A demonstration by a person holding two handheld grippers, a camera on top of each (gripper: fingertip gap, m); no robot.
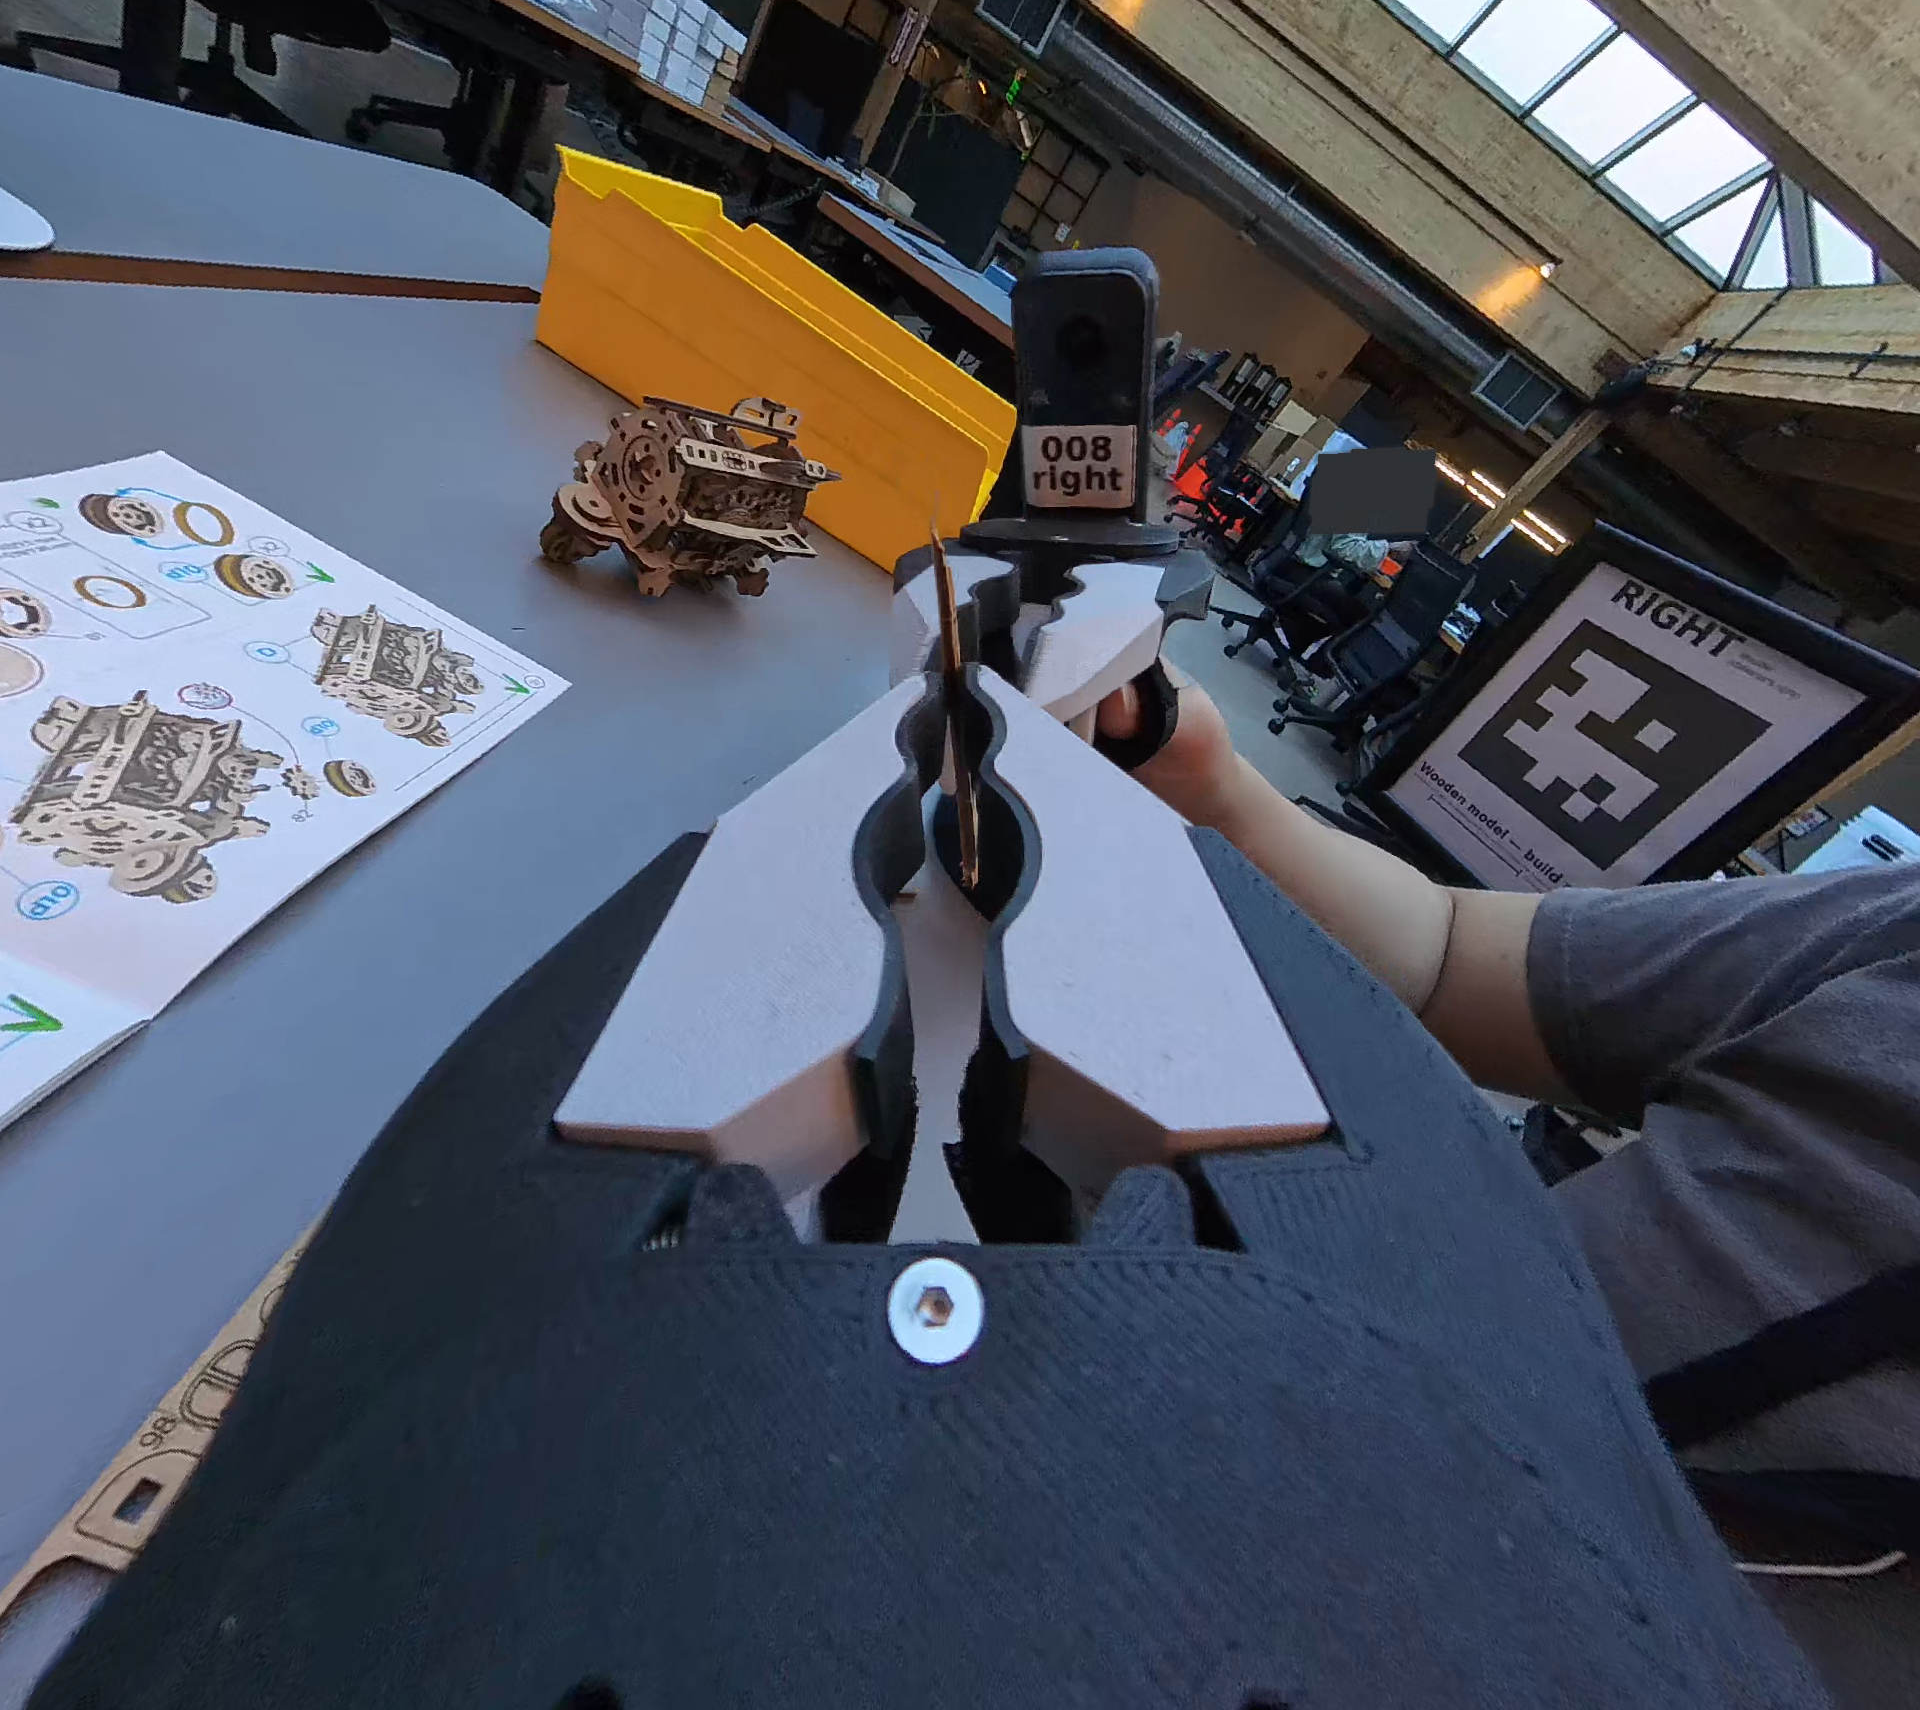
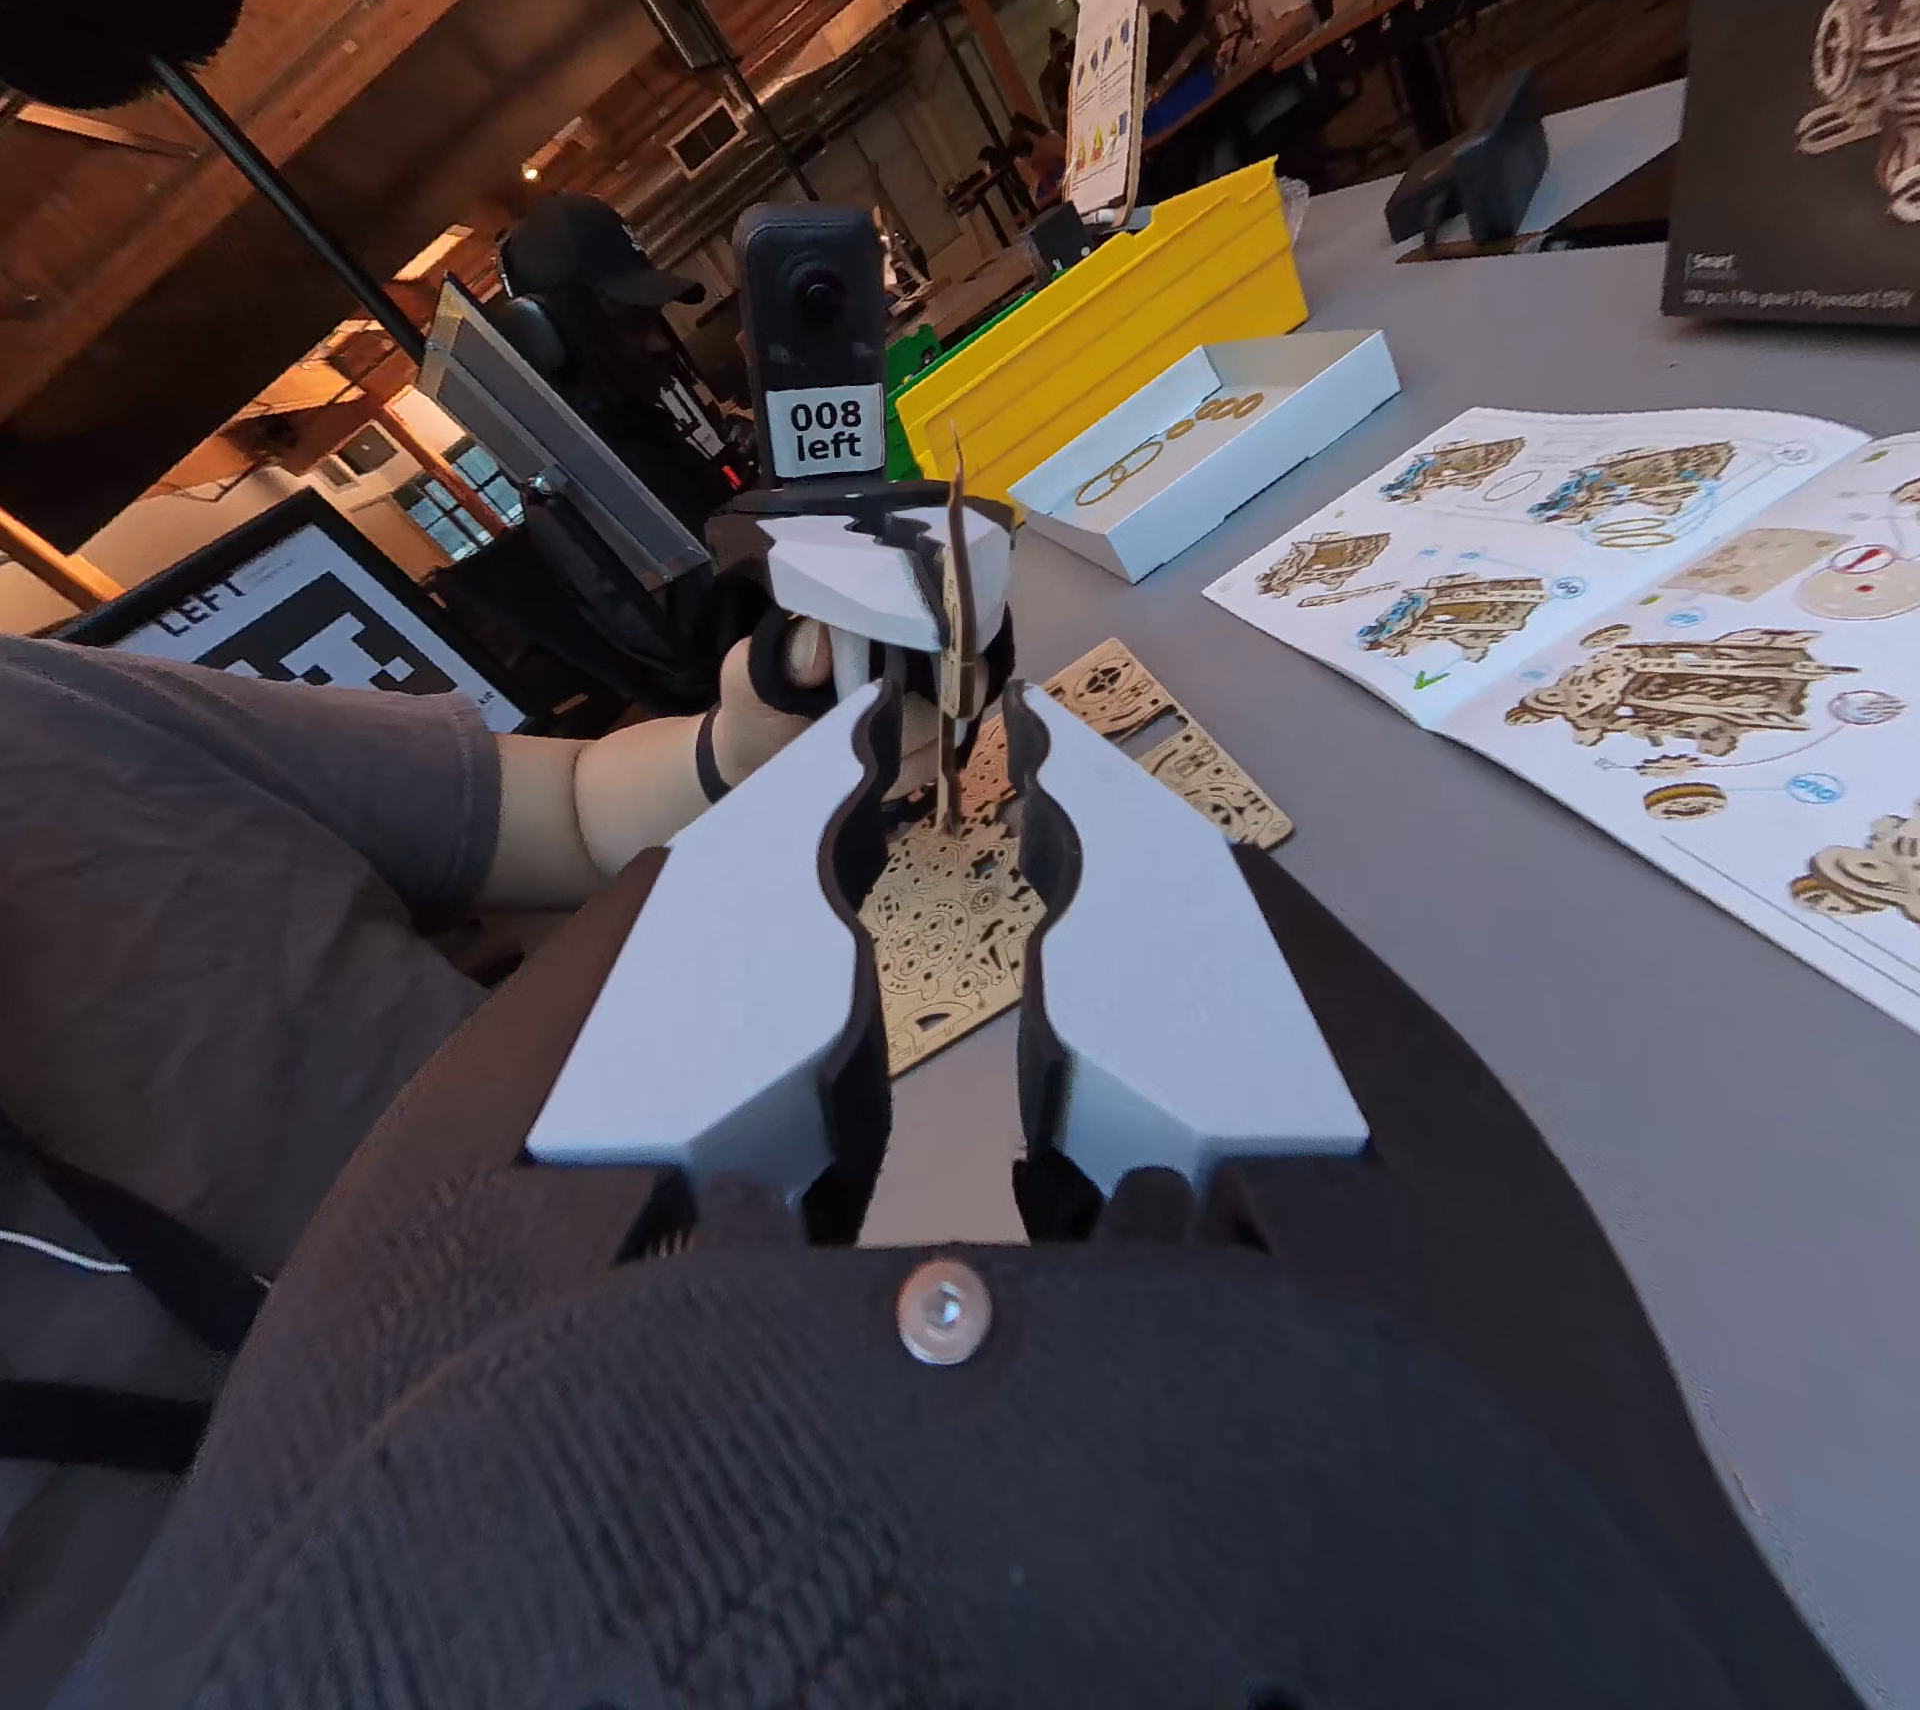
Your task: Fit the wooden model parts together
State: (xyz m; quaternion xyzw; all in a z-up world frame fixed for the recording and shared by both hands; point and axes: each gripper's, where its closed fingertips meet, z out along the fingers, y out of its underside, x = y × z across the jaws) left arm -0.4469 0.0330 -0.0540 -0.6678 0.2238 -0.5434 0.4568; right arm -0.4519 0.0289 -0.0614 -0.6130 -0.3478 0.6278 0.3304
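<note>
On my far left the instruction booklet (image 1: 208,725) lies open on the worktop (image 1: 436,372), I'd judge so I can check the step while working. Just past it the part-built wooden model (image 1: 681,497) rests in front of the yellow bin (image 1: 748,330), parked within reach for the next piece.

At centre, my left gripper (image 1: 961,704) has its jaws pinching a thin wooden part (image 1: 954,673), lifted above the worktop and held on edge so the right gripper (image 2: 951,715) can meet it head-on. That one's jaws stand spread, flanking the part's lower end without touching it, as far as I can tell.

The part is a slim, pale plywood sliver with dark laser-cut edges. Below it lies the plywood parts sheet (image 2: 935,933); to the right a white tray (image 2: 1247,455) holds loose rings.
</note>
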